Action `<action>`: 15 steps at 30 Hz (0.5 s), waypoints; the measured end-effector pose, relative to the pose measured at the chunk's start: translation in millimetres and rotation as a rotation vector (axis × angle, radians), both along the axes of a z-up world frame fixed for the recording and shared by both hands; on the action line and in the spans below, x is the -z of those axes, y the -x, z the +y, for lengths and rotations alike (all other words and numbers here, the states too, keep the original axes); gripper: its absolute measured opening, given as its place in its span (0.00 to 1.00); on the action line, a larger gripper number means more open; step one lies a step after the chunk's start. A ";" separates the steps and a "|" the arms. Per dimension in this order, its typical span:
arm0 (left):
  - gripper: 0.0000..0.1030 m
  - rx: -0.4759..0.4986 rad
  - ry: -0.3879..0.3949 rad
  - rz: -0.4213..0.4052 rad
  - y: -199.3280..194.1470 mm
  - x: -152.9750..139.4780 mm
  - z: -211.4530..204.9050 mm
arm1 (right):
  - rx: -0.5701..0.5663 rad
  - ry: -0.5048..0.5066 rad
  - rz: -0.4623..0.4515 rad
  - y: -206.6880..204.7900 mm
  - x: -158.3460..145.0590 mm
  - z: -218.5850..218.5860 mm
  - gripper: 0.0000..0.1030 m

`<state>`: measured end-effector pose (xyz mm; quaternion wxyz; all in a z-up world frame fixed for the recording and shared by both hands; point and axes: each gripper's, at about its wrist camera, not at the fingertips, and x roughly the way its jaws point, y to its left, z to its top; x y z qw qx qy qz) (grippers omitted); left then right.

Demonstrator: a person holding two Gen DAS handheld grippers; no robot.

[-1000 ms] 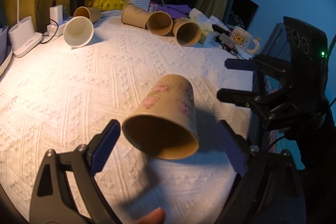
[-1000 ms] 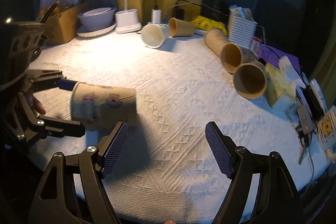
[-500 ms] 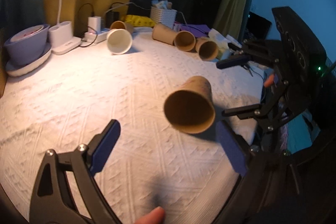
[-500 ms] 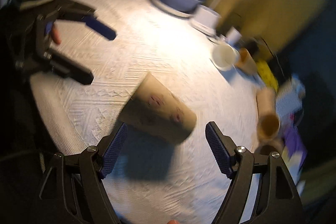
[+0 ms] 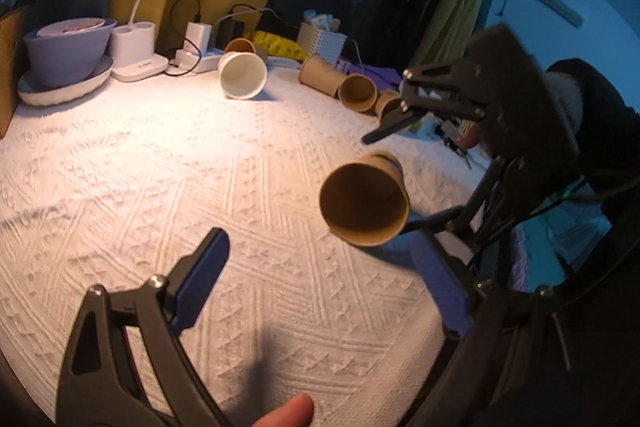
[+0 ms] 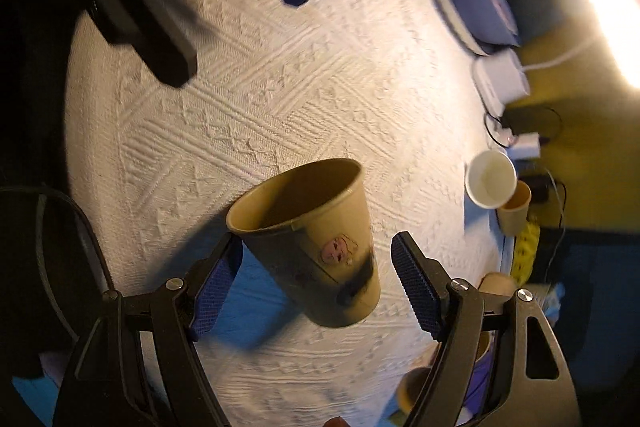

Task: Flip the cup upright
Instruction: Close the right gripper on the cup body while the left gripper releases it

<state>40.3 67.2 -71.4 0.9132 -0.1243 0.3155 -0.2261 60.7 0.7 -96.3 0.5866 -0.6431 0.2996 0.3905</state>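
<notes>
A tan paper cup [image 5: 365, 203] with pink prints lies on its side on the white textured tablecloth [image 5: 160, 187], its mouth facing my left gripper. My left gripper [image 5: 324, 279] is open and empty, a little short of the cup. In the right wrist view the same cup [image 6: 316, 247] sits between the blue pads of my right gripper [image 6: 316, 283], which is open around the cup's lower half; I see no contact. The right gripper also shows in the left wrist view [image 5: 404, 171], reaching in from the right.
Several more cups lie on their sides at the back: a white one [image 5: 243, 75] and tan ones [image 5: 357, 93]. A purple bowl on a plate [image 5: 66, 53], a white lamp base [image 5: 134, 49], chargers and a white basket [image 5: 322, 41] line the far edge.
The left gripper has drawn back from the cup and turned left. The right gripper has swung round and rolled, and now has the cup between its open fingers.
</notes>
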 end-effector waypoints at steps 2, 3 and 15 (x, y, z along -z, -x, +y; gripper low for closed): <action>0.91 -0.012 0.030 -0.001 0.2 -0.6 5.7 | -0.023 0.047 0.013 -2.6 5.4 5.6 0.77; 0.91 -0.015 0.041 -0.001 0.6 -0.7 7.8 | -0.033 0.070 0.021 -3.5 8.2 7.6 0.77; 0.91 -0.012 0.063 -0.006 1.5 -1.9 11.2 | -0.076 0.166 0.045 -4.6 23.6 17.8 0.72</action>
